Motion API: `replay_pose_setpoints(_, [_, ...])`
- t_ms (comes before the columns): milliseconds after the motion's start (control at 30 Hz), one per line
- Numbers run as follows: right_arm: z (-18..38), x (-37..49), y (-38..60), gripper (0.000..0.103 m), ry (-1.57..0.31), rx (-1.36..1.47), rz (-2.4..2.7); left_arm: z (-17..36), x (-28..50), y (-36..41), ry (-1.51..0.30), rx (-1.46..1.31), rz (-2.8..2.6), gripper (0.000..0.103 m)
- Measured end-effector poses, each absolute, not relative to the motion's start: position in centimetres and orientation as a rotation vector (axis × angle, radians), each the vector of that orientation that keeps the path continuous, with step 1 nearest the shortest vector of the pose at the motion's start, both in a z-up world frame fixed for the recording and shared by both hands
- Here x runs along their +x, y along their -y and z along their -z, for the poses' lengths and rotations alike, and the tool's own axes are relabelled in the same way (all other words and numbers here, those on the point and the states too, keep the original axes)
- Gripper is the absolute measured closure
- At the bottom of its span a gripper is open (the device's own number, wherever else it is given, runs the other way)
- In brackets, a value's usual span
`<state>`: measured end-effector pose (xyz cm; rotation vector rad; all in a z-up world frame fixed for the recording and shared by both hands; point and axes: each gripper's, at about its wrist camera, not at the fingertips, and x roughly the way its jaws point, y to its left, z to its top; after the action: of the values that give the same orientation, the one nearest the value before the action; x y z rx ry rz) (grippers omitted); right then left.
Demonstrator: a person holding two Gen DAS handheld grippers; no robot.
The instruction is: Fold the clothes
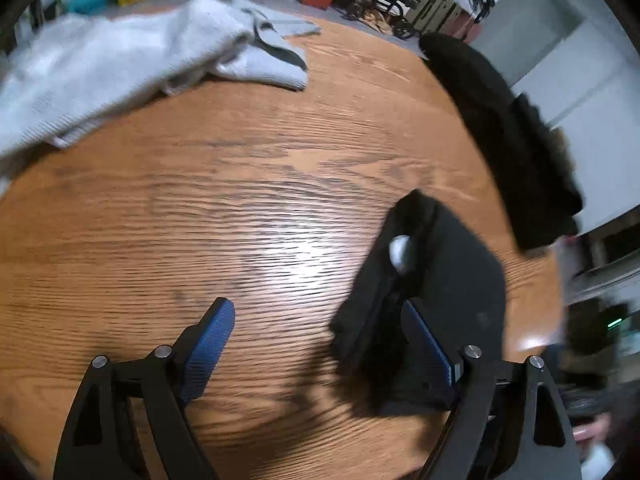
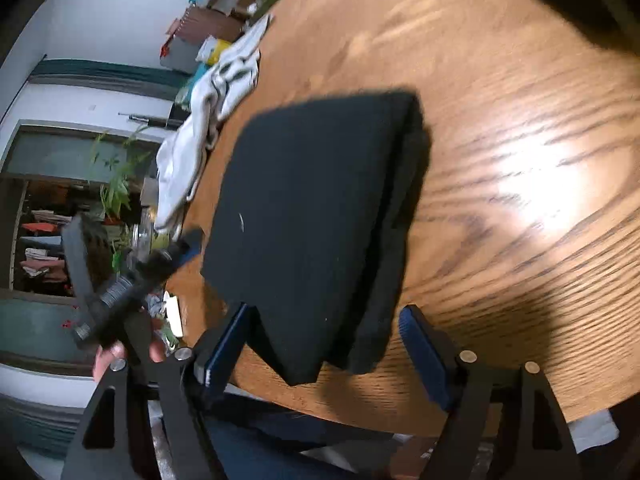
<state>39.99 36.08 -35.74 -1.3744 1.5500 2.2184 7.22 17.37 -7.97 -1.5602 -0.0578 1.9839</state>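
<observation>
Item: round wooden table (image 1: 240, 208), bearing garments in differing states of completion. A black garment (image 2: 316, 220) is recorded as folded into a compact rectangular stack, laid flat near the table's edge on the person's side; in the left wrist view a small white tag shows on it. The right gripper (image 2: 324, 340) is seen with its blue-padded jaws parted on either side of the stack's near corner, the pads not pressing on the cloth; nothing is gripped. The left gripper (image 1: 320, 344) is held wide apart above bare wood just beside the same stack, with nothing between its fingers. A second dark garment (image 1: 516, 140) is noted at the table's rim, bunched rather than squared; whether it has been folded cannot be told. A pale grey-white garment (image 1: 132, 64) lies crumpled and spread at the far side, well apart from the black stack, and is judged unfolded. Progress is judged partial: one piece finished and released, at least the pale piece left to be folded.
</observation>
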Motion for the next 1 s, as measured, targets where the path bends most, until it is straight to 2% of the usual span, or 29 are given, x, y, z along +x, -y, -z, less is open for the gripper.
replay_pose_setpoints(100, [35.8, 39.3, -35.9, 0.072, -1.511, -1.404, -2.251, 9.3, 6.5, -17.9, 0.132, -1.620, -1.911, 0.017])
replay_pose_setpoints(200, [34.3, 39.1, -36.3, 0.074, -1.348, -1.429, -2.301, 10.5, 5.9, -18.8, 0.144, -1.671, -1.881, 0.017])
replay_pose_setpoints(267, [33.6, 39.2, -36.8, 0.068, -1.287, -1.453, -2.318, 10.6, 5.7, -19.3, 0.115, -1.652, -1.905, 0.017])
replay_pose_setpoints(333, [33.2, 39.4, -37.2, 0.053, -1.298, -1.486, -2.340, 10.6, 5.5, -19.5, 0.099, -1.640, -1.911, 0.017])
replay_pose_setpoints(400, [32.9, 39.8, -37.2, 0.035, -1.318, -1.486, -2.373, 10.6, 5.5, -19.5, 0.104, -1.619, -1.908, 0.017])
replay_pose_setpoints(500, [32.8, 40.5, -37.2, 0.033, -1.339, -1.473, -2.387, 10.6, 5.2, -19.7, 0.088, -1.572, -1.927, 0.015])
replay_pose_setpoints(733, [34.0, 41.3, -37.5, 0.033, -1.416, -1.471, -2.338, 11.4, 5.8, -21.4, 0.209, -1.614, -1.724, 0.014])
replay_pose_setpoints(1000, [34.3, 41.2, -38.2, 0.032, -1.430, -1.471, -2.332, 12.9, 4.9, -20.6, 0.530, -1.723, -1.484, 0.014])
